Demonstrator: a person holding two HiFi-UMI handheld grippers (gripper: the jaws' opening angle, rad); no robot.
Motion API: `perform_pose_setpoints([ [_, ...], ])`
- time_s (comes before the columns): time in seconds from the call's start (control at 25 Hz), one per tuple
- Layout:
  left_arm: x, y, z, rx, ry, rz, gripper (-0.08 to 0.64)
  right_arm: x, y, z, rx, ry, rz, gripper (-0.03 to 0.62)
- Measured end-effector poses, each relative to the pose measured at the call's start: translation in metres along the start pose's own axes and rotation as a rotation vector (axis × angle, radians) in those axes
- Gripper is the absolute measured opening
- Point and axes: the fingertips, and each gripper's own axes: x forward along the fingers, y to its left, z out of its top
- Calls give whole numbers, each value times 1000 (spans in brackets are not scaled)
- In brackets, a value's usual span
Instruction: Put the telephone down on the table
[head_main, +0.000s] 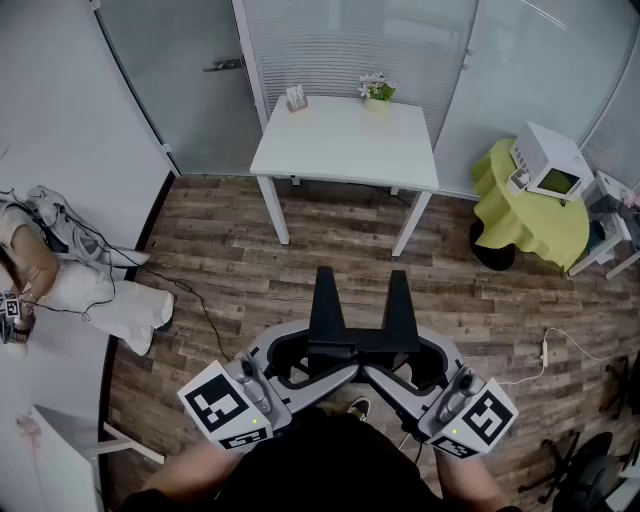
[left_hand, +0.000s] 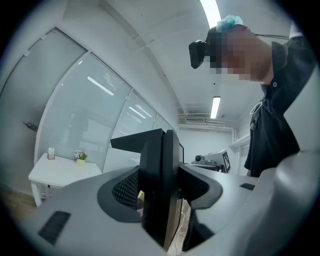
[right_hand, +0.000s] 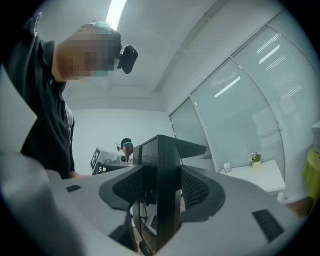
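No telephone shows in any view. In the head view both grippers are held level close to my body and turned towards each other. The left gripper (head_main: 325, 300) and the right gripper (head_main: 398, 300) raise their black jaws side by side over the wooden floor. Both are open, with nothing between the jaws. The left gripper view shows its jaws (left_hand: 160, 150) edge-on, and the right gripper view shows the same (right_hand: 160, 150). The white table (head_main: 345, 140) stands ahead, well beyond both grippers.
A small potted plant (head_main: 377, 90) and a card holder (head_main: 296, 98) stand at the table's far edge. At the right is a round yellow-draped table (head_main: 525, 215) bearing a white box-shaped device (head_main: 548, 162). A person (head_main: 25, 275) sits at far left. Cables lie on the floor.
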Motion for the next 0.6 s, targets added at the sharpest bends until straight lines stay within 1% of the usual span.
perform_pose_setpoints([
  [0.36,7,-8,-1,-1,0,-5,235,-10,-1,2,-12,8,-5,252],
  [0.6,18,-12,-4,-6,4,-3,235,-20,-8,2,6,6,-8,252],
])
